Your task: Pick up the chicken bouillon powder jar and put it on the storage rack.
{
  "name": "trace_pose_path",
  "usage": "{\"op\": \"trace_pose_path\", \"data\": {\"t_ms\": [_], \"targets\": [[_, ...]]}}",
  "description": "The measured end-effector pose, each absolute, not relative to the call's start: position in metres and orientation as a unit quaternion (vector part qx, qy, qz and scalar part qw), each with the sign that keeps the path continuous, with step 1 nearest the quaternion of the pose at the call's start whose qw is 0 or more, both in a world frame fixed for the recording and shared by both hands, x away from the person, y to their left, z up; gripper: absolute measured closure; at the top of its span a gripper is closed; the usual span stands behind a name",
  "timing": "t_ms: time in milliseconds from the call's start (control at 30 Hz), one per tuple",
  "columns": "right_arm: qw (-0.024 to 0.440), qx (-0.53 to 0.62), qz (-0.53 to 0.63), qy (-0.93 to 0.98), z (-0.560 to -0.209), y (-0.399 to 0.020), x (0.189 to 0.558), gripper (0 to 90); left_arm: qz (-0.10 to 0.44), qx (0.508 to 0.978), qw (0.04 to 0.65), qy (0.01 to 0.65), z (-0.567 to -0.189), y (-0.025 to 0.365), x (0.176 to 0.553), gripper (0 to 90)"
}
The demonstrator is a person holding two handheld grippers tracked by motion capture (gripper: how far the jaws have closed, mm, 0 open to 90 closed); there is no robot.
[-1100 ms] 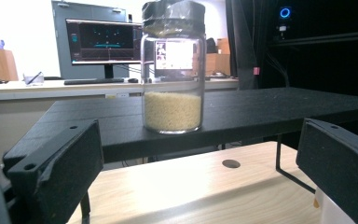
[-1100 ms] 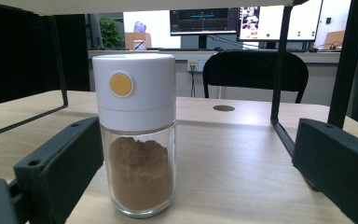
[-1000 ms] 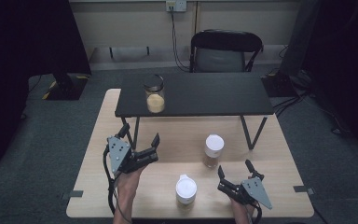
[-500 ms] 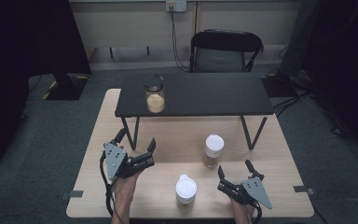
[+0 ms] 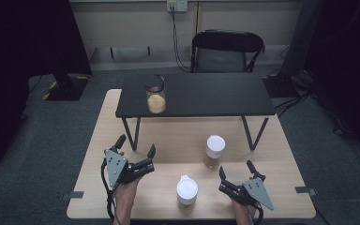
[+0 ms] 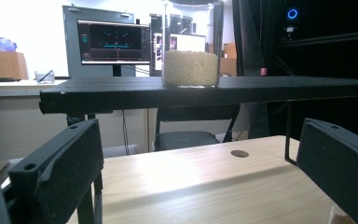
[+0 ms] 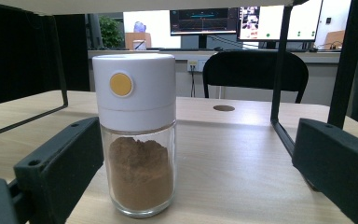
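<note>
A glass jar of pale yellow grains [image 5: 155, 96] [image 6: 191, 56] stands on the left part of the black shelf [image 5: 206, 93]. A white-lidded jar of brown powder [image 5: 214, 151] [image 7: 137, 154] stands on the wooden table [image 5: 173, 133], just ahead of my right gripper [image 5: 236, 168] [image 7: 198, 128]. That gripper is open, and the jar sits near its left jaw, untouched. A second white-lidded jar [image 5: 187, 192] stands at the front edge between the hands. My left gripper [image 5: 136, 146] [image 6: 198, 135] is open and holds nothing; it points under the shelf toward the grain jar.
The shelf's thin black legs [image 5: 134, 133] [image 5: 249, 133] stand on the table close to both grippers. A black chair [image 5: 227, 49] sits beyond the far edge. Monitors and desks fill the background of both gripper views.
My left gripper has drifted slightly back toward the person and to the left, still open. The right gripper and all the jars have stayed put.
</note>
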State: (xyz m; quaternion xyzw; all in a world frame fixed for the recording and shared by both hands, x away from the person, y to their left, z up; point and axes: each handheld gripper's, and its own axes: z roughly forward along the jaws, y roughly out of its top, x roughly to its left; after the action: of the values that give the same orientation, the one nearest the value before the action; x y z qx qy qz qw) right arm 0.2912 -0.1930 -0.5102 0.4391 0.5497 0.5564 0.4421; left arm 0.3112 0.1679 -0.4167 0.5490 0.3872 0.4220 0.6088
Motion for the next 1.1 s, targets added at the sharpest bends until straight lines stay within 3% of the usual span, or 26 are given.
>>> {"op": "trace_pose_path", "data": {"t_ms": [1100], "targets": [[0.442,0.440,0.556,0.550,-0.510,-0.193,0.291,0.8,0.406,0.555,0.599,0.409,-0.471,0.173,0.310,0.1]]}}
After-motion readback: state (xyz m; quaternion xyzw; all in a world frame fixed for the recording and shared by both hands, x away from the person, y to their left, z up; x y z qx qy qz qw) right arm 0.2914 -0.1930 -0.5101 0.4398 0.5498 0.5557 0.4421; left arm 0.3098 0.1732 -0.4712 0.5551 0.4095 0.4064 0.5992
